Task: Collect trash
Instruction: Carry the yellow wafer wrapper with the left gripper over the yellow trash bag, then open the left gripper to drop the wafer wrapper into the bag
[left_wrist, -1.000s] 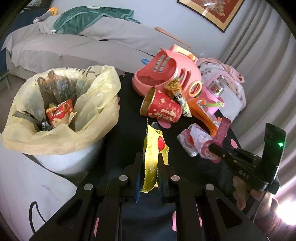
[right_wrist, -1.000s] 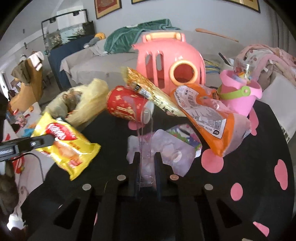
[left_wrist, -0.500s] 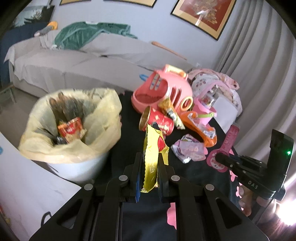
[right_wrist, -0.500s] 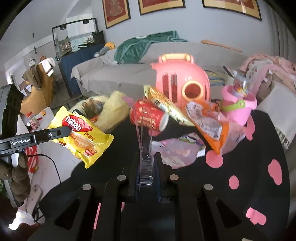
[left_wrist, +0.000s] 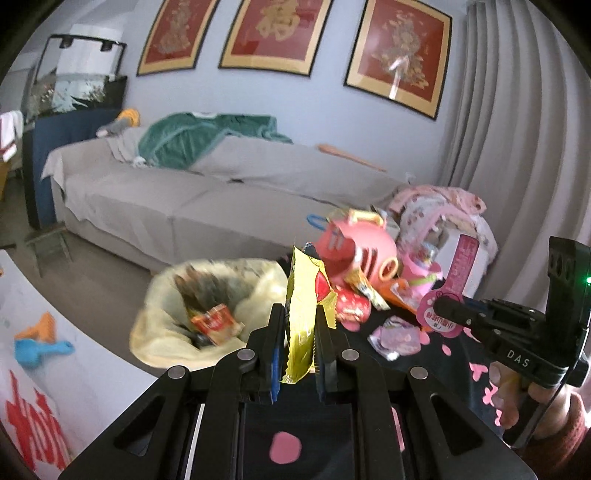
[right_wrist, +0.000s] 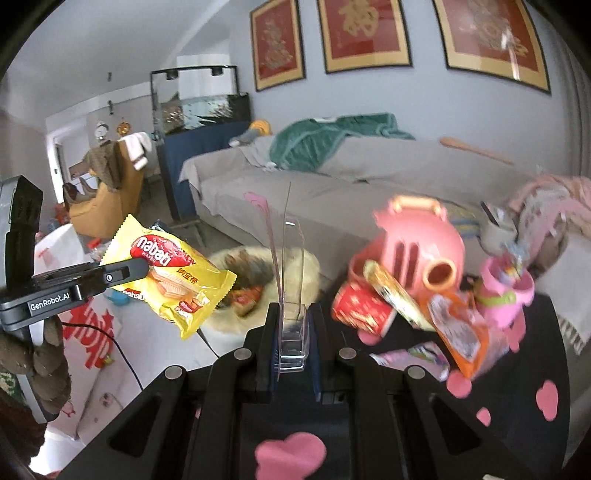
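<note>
Both tools loaded, nothing dropped yet. Left tool (left_wrist: 300, 345) pinches a yellow wafer packet (left_wrist: 304, 317), held upright above the near desk edge. Right tool (right_wrist: 291, 345) pinches a clear plastic blister pack (right_wrist: 290, 295) with pink backing.

The lined trash bin (left_wrist: 166, 332), on the floor left of the desk (right_wrist: 517, 387), already holds wrappers — one red visible.

Left on the desk: one red cup (right_wrist: 360, 306), one orange pouch (right_wrist: 458, 332), one gold wrapper (right_wrist: 395, 295), one purple wrapper (left_wrist: 395, 334).
</note>
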